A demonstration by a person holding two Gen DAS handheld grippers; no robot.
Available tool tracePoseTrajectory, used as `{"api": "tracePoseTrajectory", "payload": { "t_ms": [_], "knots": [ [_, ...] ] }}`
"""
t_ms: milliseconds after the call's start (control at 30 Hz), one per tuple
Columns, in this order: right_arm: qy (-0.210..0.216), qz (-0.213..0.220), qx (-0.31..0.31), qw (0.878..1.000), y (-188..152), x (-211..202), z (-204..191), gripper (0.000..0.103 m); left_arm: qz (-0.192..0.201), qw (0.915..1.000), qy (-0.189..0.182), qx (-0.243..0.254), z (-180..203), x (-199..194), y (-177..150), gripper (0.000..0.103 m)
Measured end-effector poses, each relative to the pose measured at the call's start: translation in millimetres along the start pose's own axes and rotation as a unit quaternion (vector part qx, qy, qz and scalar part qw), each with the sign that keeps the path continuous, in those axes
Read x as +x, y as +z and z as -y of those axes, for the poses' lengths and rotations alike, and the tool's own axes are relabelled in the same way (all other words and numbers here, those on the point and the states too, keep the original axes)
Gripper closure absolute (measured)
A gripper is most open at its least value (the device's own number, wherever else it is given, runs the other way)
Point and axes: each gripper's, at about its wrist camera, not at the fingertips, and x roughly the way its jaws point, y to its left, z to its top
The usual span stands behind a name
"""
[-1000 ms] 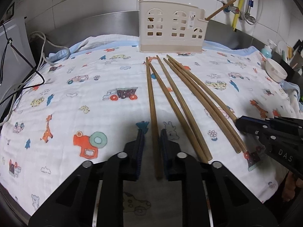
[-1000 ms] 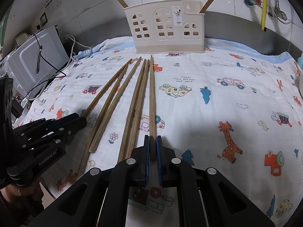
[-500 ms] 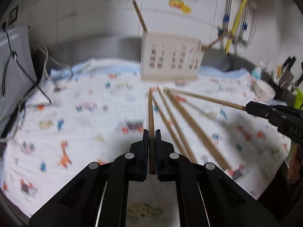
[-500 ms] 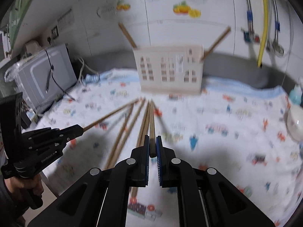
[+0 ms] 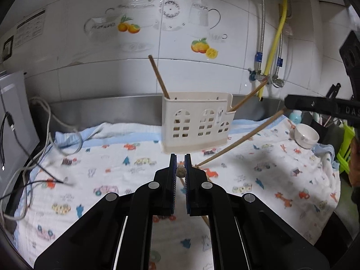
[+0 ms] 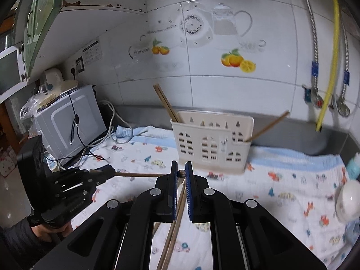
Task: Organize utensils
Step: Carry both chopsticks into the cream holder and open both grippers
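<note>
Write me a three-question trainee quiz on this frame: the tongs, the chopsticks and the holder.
1. True or false: the left tongs and the right tongs each grip one chopstick.
2. Which holder compartments already have chopsticks leaning out? A) only the left end B) both ends C) none
3. Fill in: the white bowl sits on the printed ____.

Key
1. True: a chopstick end shows between the left pads, another between the right.
2. B: one chopstick leans at the left end, one at the right.
3. cloth
</note>
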Motion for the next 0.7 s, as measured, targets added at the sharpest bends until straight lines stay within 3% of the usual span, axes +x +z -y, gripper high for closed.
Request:
{"api": "tracePoseTrajectory", "payload": {
  "t_ms": [167, 400, 700],
  "knots": [
    [0.008, 0.005, -0.007, 1.0, 31, -2, 8, 0.096, 0.012, 0.9998, -0.009, 0.014, -2, 3, 31, 0.098],
    [-0.012, 0.04, -0.016, 0.999, 95, -27, 30, 0.096, 0.024, 0.9987, -0.022, 0.039, 0, 9, 76, 0.098],
    [-0.093, 0.045, -0.04, 0.994, 143, -33, 53, 0.096, 0.069, 0.9956, -0.038, 0.051, 11, 4, 139, 0.098]
  ]
}}
